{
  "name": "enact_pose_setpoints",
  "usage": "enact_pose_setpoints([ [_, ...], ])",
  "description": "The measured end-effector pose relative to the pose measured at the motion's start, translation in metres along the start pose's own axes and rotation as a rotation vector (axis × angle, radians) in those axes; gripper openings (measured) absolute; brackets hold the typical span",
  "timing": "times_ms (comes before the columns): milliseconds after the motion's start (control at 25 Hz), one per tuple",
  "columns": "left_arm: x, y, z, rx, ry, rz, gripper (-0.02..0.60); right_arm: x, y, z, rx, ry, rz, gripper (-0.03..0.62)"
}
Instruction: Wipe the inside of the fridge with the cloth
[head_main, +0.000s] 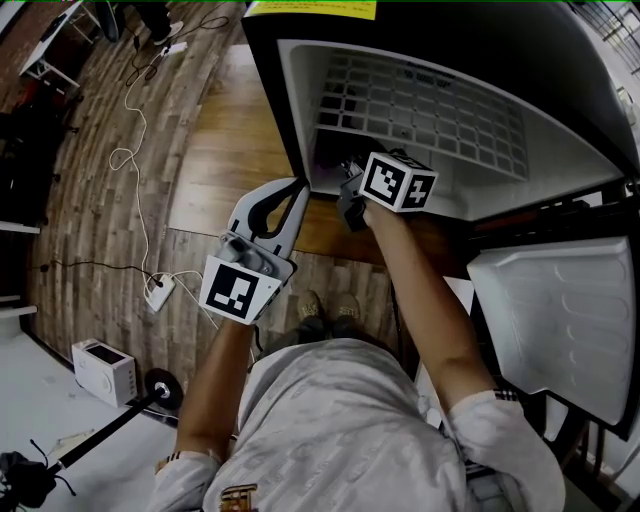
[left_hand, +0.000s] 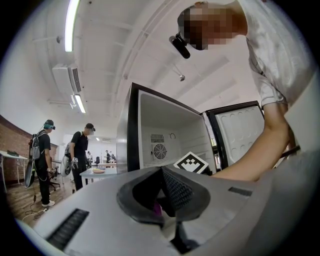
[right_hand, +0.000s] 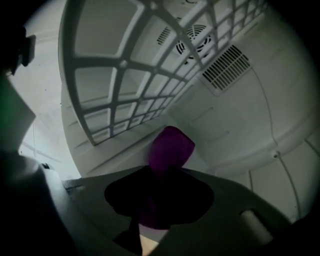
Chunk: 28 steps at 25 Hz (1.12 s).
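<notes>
Right gripper (head_main: 352, 178) reaching into the open fridge (head_main: 268, 90) at its front edge, close by the wire shelf (head_main: 430, 105) — jaws clamped on a bunched purple cloth (right_hand: 172, 145) poking out past the tips, before the white inner wall. Left gripper (head_main: 297, 188) outside, just beside the fridge's front corner, jaws pressed together. Door (head_main: 570, 300) swung wide at the right.

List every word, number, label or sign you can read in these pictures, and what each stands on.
None can be read.
Yellow label on top of the fridge: print too small to read.
Print on the person's shirt: too blurred to read.
Marker cubes: square patterns only, no letters.
</notes>
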<state>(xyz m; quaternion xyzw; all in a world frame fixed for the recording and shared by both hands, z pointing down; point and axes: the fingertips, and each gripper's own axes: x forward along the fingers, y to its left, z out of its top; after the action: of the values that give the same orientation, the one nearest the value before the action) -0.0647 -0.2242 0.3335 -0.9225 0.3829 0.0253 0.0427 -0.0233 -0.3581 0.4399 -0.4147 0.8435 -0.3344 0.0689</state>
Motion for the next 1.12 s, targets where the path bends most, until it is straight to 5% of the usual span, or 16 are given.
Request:
enact_pose_setpoints([
  [640,-0.004,0.003,-0.019,-0.013,0.038,0.007,0.0,0.003,-0.048,-0.047,-0.007,0.196,-0.222,0.11],
  [1120,-0.006,-0.004,-0.018,-0.02,0.038,-0.005,0.0,-0.022,-0.026,-0.031,0.013,0.129,-0.152,0.11],
])
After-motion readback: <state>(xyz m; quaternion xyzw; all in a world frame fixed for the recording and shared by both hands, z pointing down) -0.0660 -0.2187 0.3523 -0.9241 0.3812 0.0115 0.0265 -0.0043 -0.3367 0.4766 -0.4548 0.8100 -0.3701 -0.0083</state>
